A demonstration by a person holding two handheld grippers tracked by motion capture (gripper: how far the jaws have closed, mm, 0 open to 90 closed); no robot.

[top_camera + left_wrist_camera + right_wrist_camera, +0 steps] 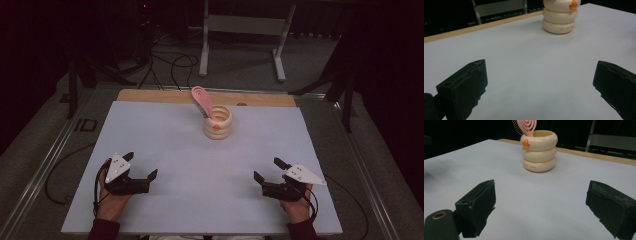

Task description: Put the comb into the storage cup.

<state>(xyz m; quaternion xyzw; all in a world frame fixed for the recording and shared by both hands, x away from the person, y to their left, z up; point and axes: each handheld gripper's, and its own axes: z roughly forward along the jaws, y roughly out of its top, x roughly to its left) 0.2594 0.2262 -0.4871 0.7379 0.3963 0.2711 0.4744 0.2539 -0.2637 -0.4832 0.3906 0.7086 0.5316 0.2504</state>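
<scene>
Two grippers sit low at the near edge of the bench (pixel 165 150), one in each hand. The left gripper (pixel 143 165) is on the near left, and its black jaws are spread wide with nothing between them. The right gripper (pixel 267 169) is on the near right, and its jaws are spread wide too, holding nothing. Each one has a grey three-cornered plate on top and a dark cable hanging off it. Both point toward the middle of the bench. A pale sheet covers the bench top, and a strip of bare wood shows along the far edge.

Farther away, near the middle of the far side, stands a cream cup (pixel 218 123). It looks like three fat rings stacked up, and it has a little orange mark on its side. It stands upright, well apart from both grippers. A pink hairbrush (pixel 202 99) stands in the cup, and its head sticks out of the top and leans to the left in the high view.

Beyond the bench are a dark floor, some black cables and the white legs of a stand (pixel 205 45).
</scene>
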